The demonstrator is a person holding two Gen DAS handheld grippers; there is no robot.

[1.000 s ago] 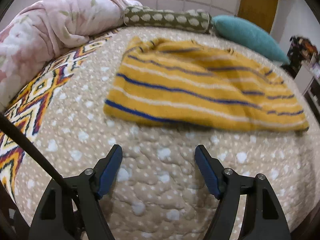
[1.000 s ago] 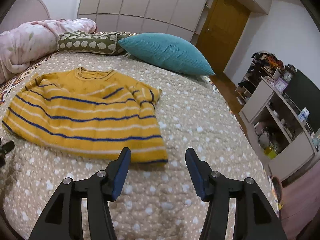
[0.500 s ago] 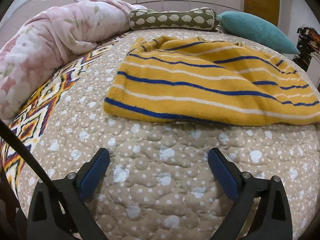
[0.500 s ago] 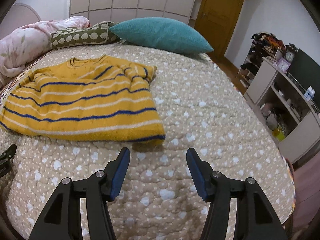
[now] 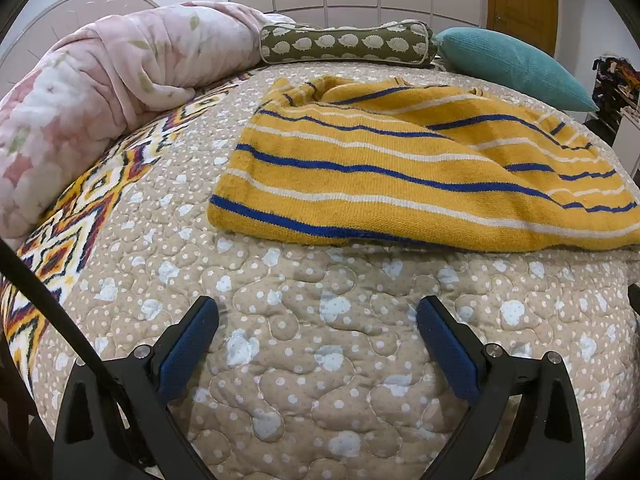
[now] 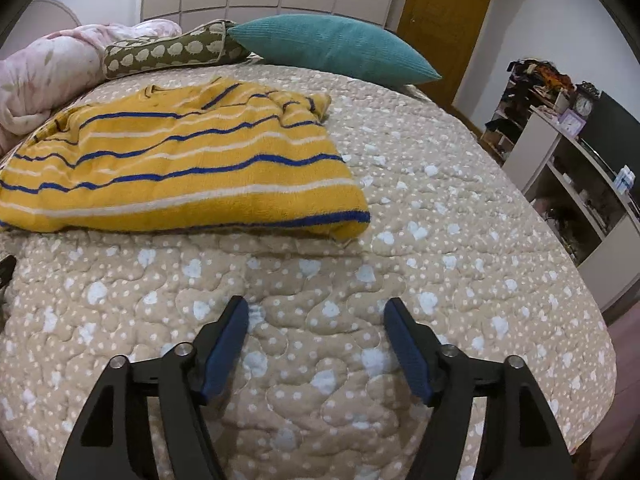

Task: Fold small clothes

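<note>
Yellow sweater point(image 5: 400, 172) with blue and white stripes lies flat on the bed's beige dotted quilt point(image 5: 312, 360), sleeves tucked in over the body, hem edge nearest both cameras. Neckline points toward the far pillows.

Left claw point(image 5: 318, 320) hangs over bare quilt just short of the hem's left part, spread wide, nothing between its blue pads point(image 5: 188, 344). Right claw point(image 6: 316, 320) hangs over quilt near the hem's right corner, apart from the cloth; its jaws are opening, nothing between them.

Behind the sweater: green hedgehog-print bolster point(image 5: 348, 42), teal pillow point(image 6: 332, 48), pink floral duvet point(image 5: 100, 92) bunched at left. A zigzag-patterned blanket point(image 5: 68, 240) shows under the duvet. Shelving unit point(image 6: 580, 184) stands right of the bed, contents too small to make out, possibly a clock on top.
</note>
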